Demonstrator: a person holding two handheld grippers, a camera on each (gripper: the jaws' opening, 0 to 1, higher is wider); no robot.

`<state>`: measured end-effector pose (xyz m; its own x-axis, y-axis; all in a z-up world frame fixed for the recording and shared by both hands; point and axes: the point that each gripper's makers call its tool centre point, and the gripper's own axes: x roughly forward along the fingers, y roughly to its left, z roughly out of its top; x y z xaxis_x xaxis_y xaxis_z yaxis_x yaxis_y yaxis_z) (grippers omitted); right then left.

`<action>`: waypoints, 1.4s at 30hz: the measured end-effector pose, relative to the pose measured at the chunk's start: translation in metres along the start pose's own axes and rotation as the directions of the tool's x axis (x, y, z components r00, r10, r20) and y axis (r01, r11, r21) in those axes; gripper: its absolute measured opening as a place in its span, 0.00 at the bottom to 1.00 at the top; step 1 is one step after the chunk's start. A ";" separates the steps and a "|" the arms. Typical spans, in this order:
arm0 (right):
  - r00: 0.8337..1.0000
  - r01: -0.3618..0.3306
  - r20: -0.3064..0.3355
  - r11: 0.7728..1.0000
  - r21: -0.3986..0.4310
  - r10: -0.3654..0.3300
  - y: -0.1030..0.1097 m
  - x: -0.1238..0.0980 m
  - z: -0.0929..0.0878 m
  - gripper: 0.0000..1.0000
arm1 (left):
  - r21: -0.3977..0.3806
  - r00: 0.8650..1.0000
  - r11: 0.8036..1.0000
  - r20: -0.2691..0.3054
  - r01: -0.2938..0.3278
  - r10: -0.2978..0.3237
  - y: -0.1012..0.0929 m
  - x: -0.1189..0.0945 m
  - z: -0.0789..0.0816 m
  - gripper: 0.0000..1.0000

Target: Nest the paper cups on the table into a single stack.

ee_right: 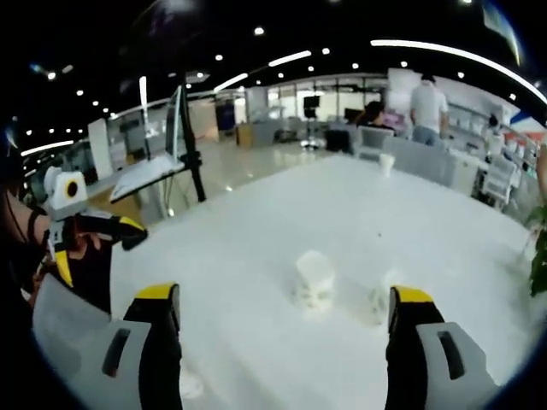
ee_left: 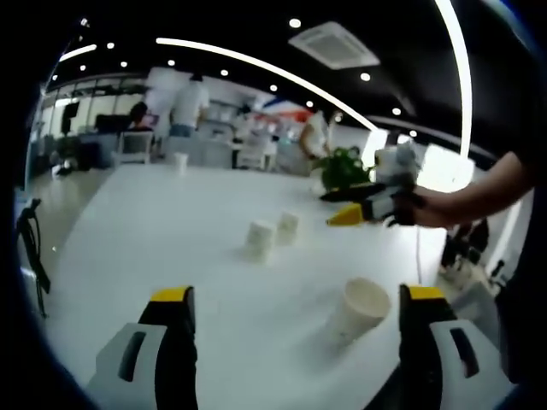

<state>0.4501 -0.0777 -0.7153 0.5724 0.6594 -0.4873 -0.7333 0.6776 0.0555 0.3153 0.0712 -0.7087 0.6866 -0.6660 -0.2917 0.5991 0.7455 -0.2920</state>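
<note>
Paper cups sit loose on the white table [ee_left: 154, 231]: in the left gripper view, one cup [ee_left: 360, 309] lies tipped at lower right, two more [ee_left: 260, 240] [ee_left: 288, 227] stand mid-frame. We judge them light and easily crushed, best pinched gently at the rim. Our left gripper [ee_left: 295, 342] gapes wide and empty; our right gripper [ee_right: 282, 342] likewise, its jaws framing two cups [ee_right: 314, 282].

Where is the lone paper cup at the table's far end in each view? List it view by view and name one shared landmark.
Left gripper view: the far cup stands upper left of centre, near the far edge of the table.
Right gripper view: the far cup stands upper right of centre, near that same edge.
Shared landmark: the person in the white shirt, beyond it.
</note>
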 end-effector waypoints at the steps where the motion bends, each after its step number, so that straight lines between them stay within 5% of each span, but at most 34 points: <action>1: 1.000 -0.004 -0.004 1.000 0.000 0.004 0.000 0.002 0.000 0.99 | -0.001 1.000 1.000 0.000 -0.001 0.001 0.000 0.000 0.000 0.97; 19: 0.995 -0.074 -0.070 0.997 -0.014 0.073 0.000 0.050 -0.014 0.95 | -0.025 0.998 0.998 0.028 -0.051 0.051 0.013 -0.011 0.009 0.97; 42: 0.993 -0.060 -0.103 0.997 -0.039 0.055 -0.022 0.094 -0.023 0.85 | -0.039 0.993 0.993 0.026 -0.113 0.114 0.026 -0.027 0.004 0.97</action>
<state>0.5113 -0.0378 -0.7826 0.4902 0.6589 -0.5706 -0.7800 0.6238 0.0502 0.3143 0.1090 -0.7047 0.7608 -0.5756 -0.2997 0.5011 0.8145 -0.2925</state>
